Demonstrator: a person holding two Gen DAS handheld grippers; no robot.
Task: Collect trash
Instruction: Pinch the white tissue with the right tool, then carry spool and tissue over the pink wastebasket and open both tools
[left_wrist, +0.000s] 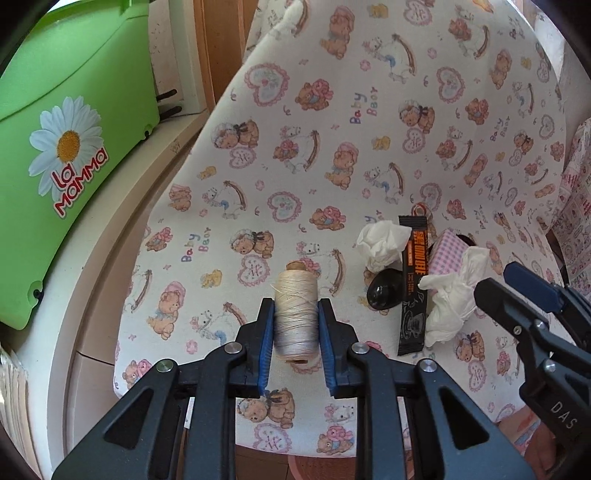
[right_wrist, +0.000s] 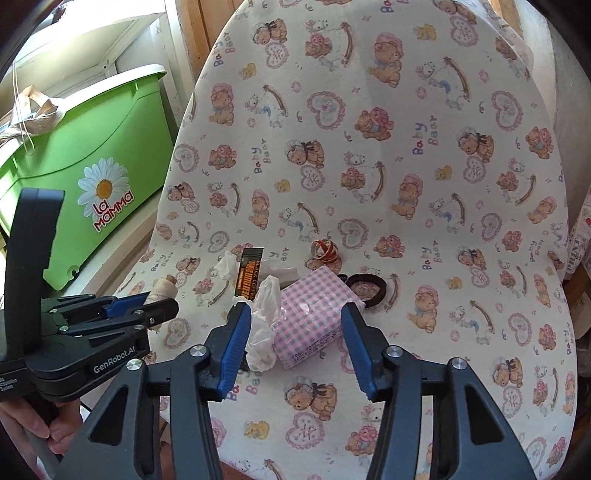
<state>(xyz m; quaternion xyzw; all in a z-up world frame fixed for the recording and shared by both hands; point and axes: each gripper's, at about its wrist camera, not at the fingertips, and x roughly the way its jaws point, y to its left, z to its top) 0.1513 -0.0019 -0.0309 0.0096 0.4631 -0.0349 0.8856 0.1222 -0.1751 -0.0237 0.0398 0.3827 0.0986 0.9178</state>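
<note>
My left gripper (left_wrist: 295, 325) is shut on a spool of cream thread (left_wrist: 296, 314) on the chair seat; it also shows in the right wrist view (right_wrist: 142, 306). My right gripper (right_wrist: 295, 332) is open around a pink checked box (right_wrist: 314, 317) and a crumpled white tissue (right_wrist: 262, 328). In the left wrist view the right gripper (left_wrist: 517, 284) is beside that tissue (left_wrist: 450, 299). A second tissue (left_wrist: 380, 240), a black coffee sachet (left_wrist: 413, 280) and a black oval thing (left_wrist: 384, 291) lie between the two grippers.
The chair (right_wrist: 406, 147) is covered in teddy-bear cloth. A green "La Mamma" bin (left_wrist: 62, 147) stands to the left on a pale shelf. A black hair tie (right_wrist: 369, 288) and a red curled ribbon (right_wrist: 325, 251) lie behind the box.
</note>
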